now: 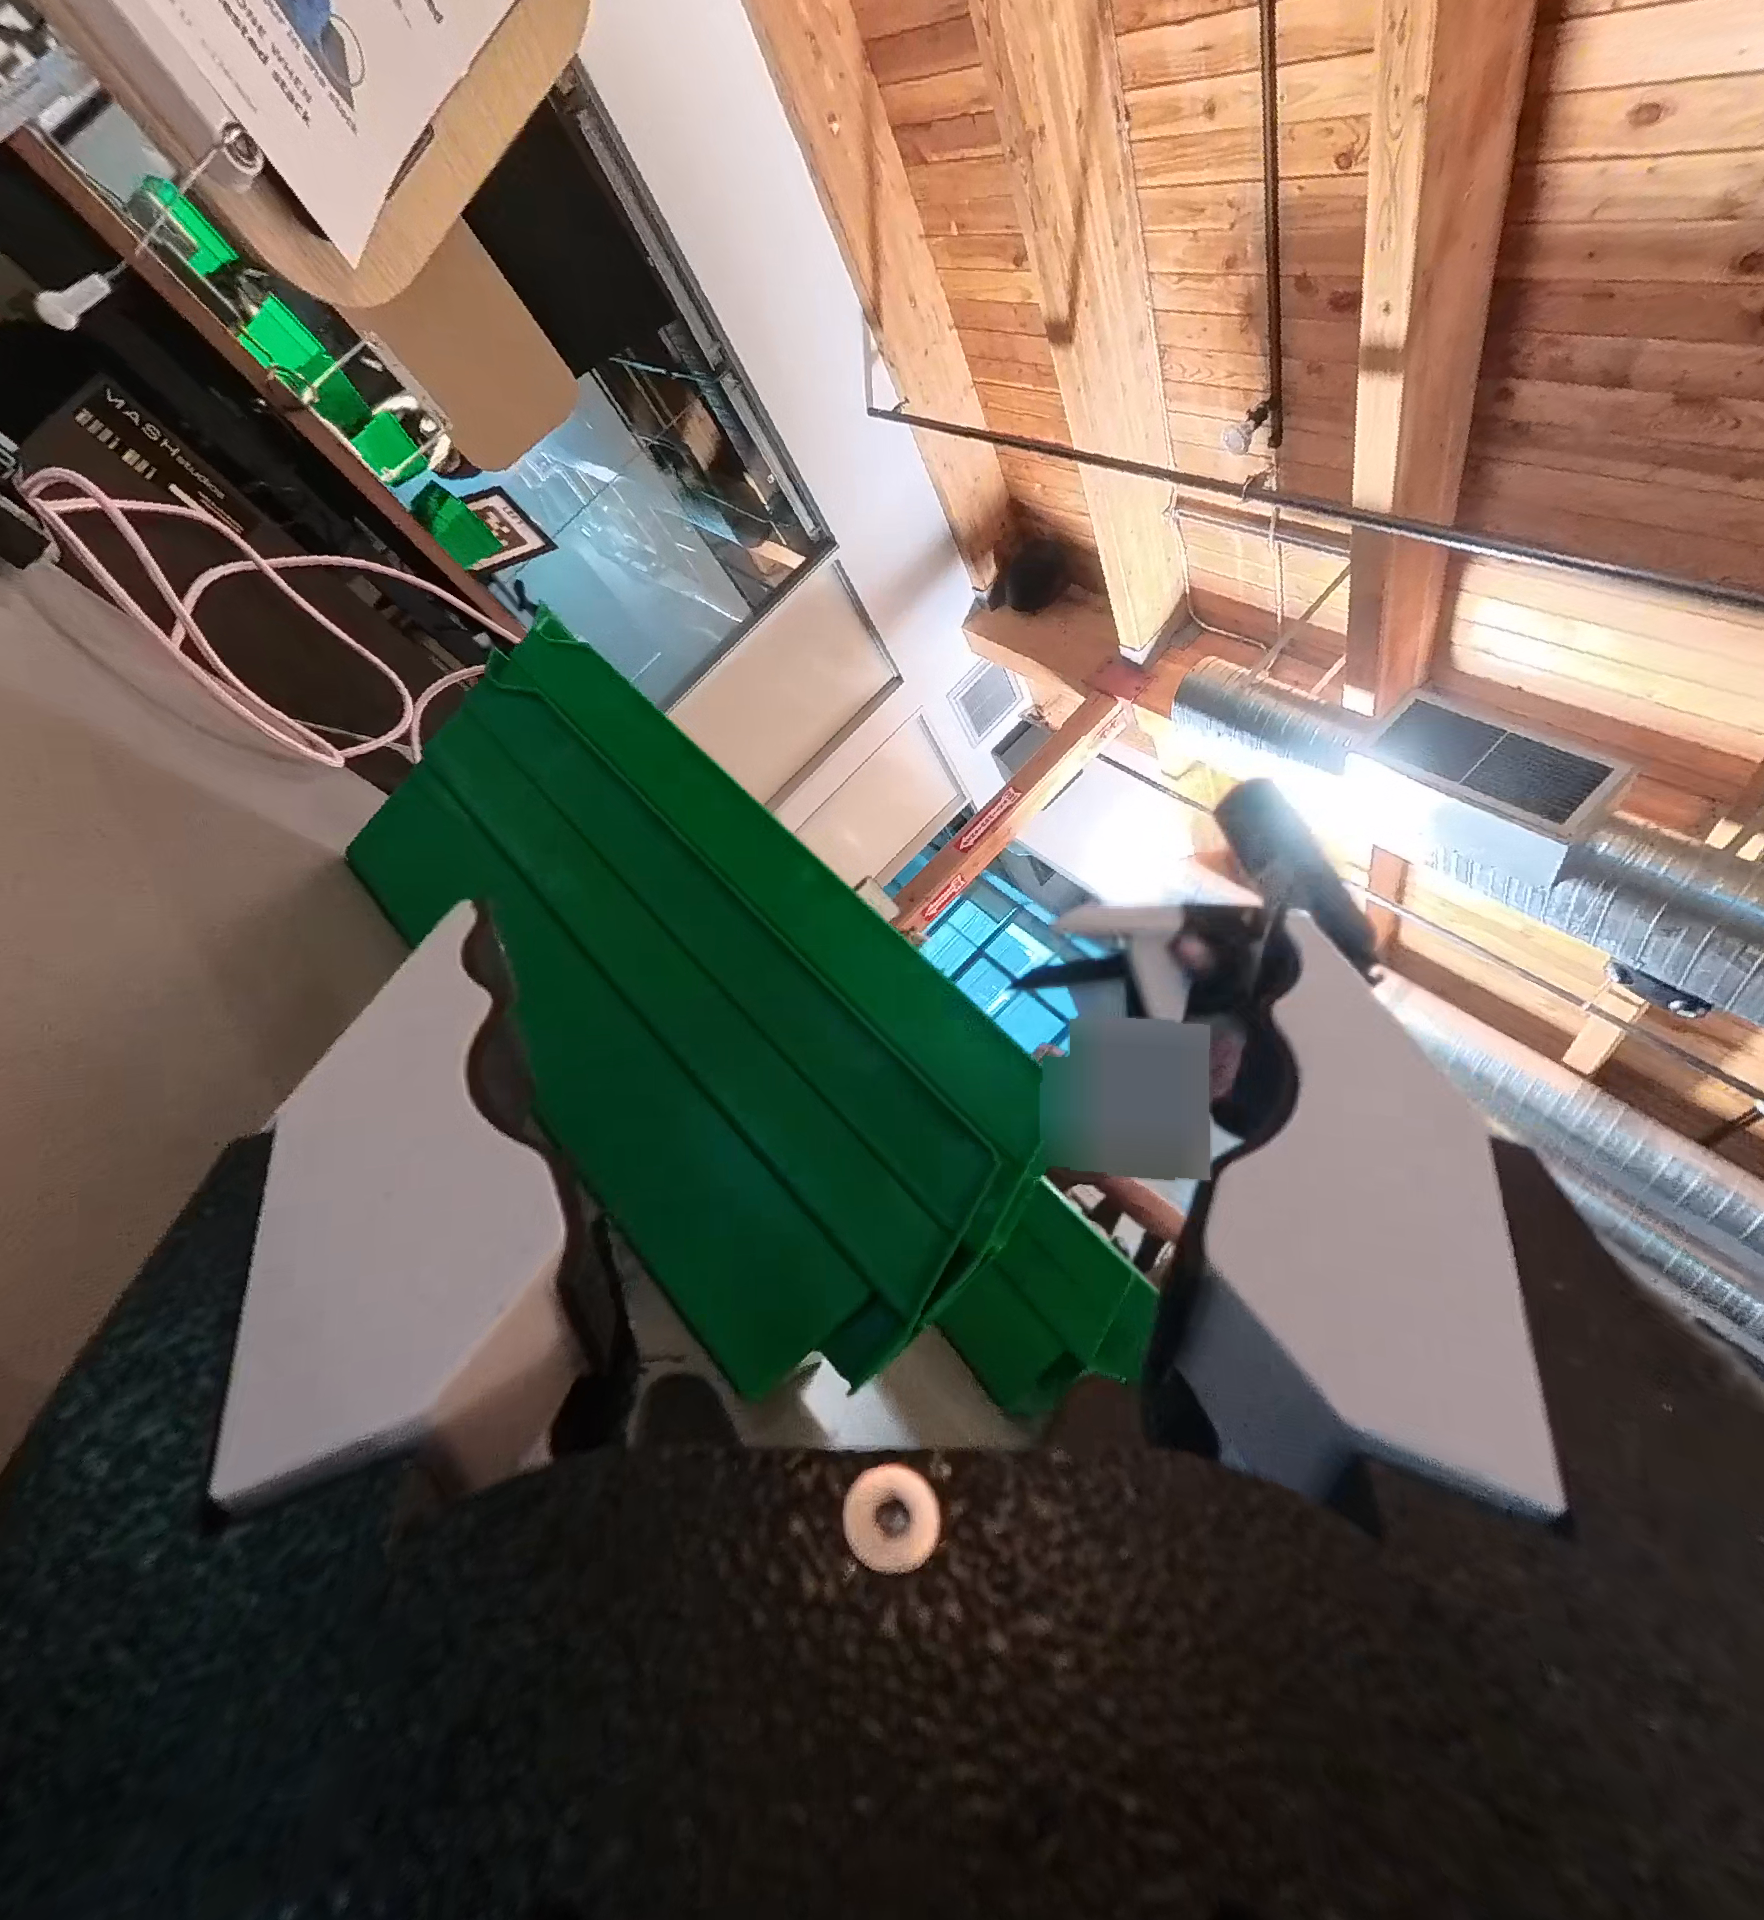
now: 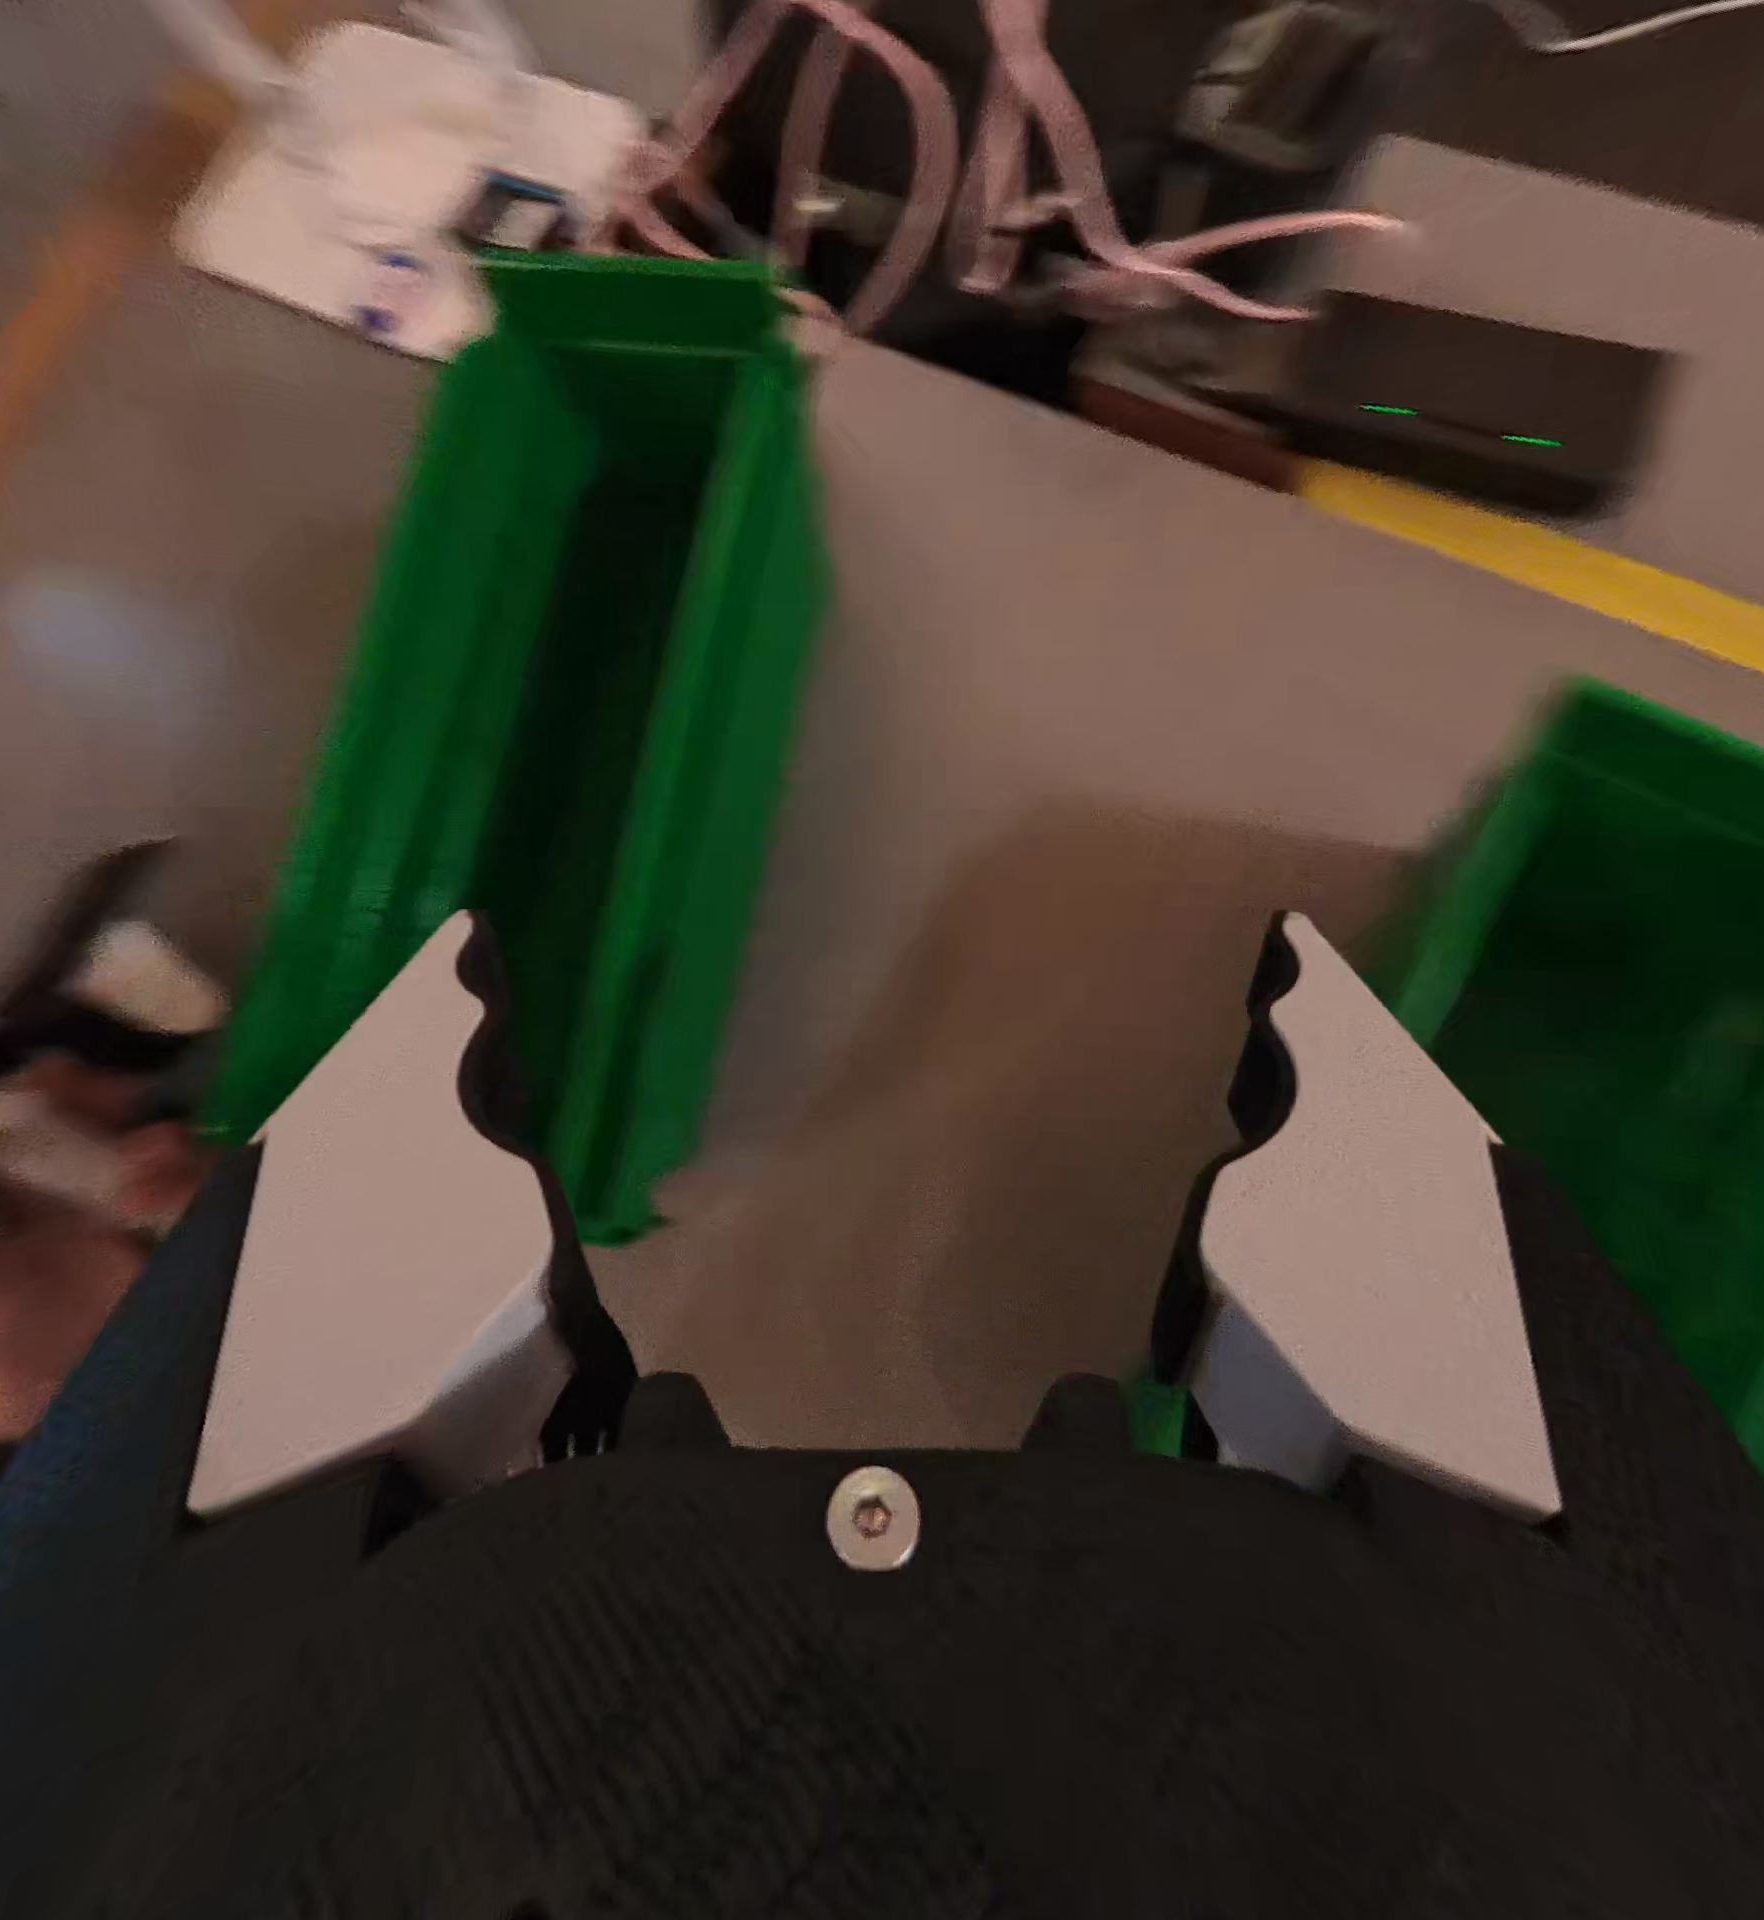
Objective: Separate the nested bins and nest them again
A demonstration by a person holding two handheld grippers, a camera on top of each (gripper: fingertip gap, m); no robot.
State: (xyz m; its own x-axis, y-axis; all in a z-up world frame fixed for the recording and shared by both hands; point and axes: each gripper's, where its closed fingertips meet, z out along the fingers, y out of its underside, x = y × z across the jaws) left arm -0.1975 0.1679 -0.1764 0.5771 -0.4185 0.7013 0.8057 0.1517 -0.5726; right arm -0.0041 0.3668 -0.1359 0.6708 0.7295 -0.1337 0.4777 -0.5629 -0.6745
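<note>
The left gripper (image 1: 878, 925), spread wide, has nested green bins (image 1: 743, 997) between its fingers, contact hidden, while the right gripper (image 2: 873, 925) gapes empty between 2 blurred bins: centre-left (image 2: 587, 665), cropped right (image 2: 1626, 997).

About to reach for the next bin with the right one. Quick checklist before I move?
1. Right hand-held gripper open and empty: ok.
2. Long green bin ahead on the table, open side showing: ok.
3. Second green bin apart from it: ok.
4. Right wrist view sharp enough to aim: not ok, motion blur.
5. Left hand-held gripper clamped on the nested stack between its fingers: cannot tell.
</note>
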